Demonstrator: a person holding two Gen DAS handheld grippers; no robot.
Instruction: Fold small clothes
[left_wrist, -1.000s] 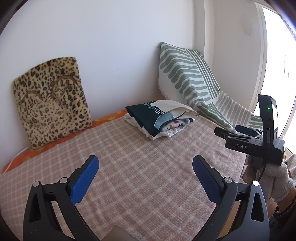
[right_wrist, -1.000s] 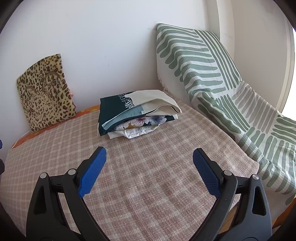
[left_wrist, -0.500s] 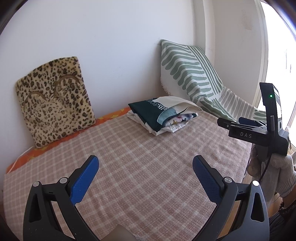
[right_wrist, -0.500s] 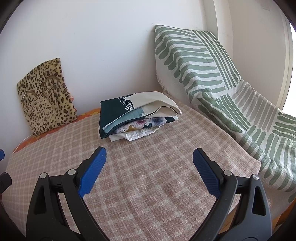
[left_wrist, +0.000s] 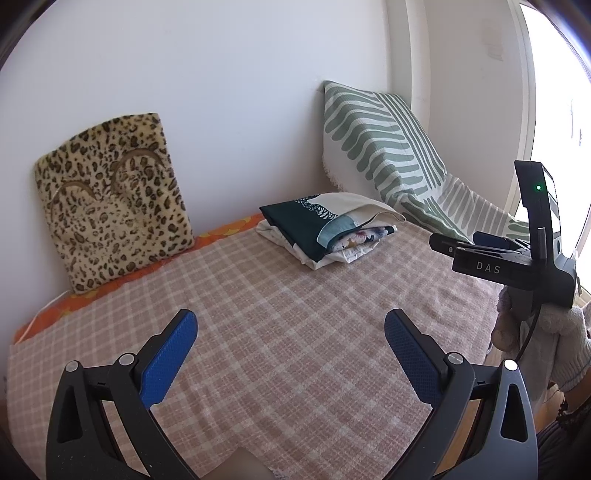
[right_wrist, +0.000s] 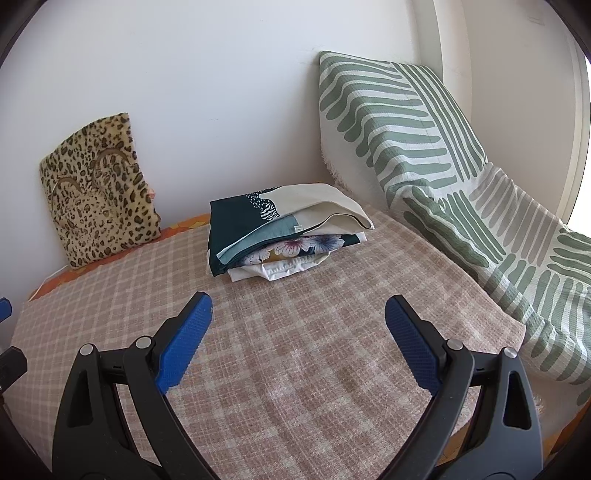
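Both grippers hovering empty at frame bottom, left gripper (left_wrist: 288, 354) and right gripper (right_wrist: 299, 341) spread wide, probably readying a grab. Checked blanket (right_wrist: 295, 369) lying flat as work surface. Folded clothes stack (right_wrist: 280, 229) sitting mid-frame; leopard cushion (left_wrist: 110, 199) and striped throw (right_wrist: 424, 147) leaning on white wall.

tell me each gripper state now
left hand-held gripper: open, holding nothing
right hand-held gripper: open, holding nothing
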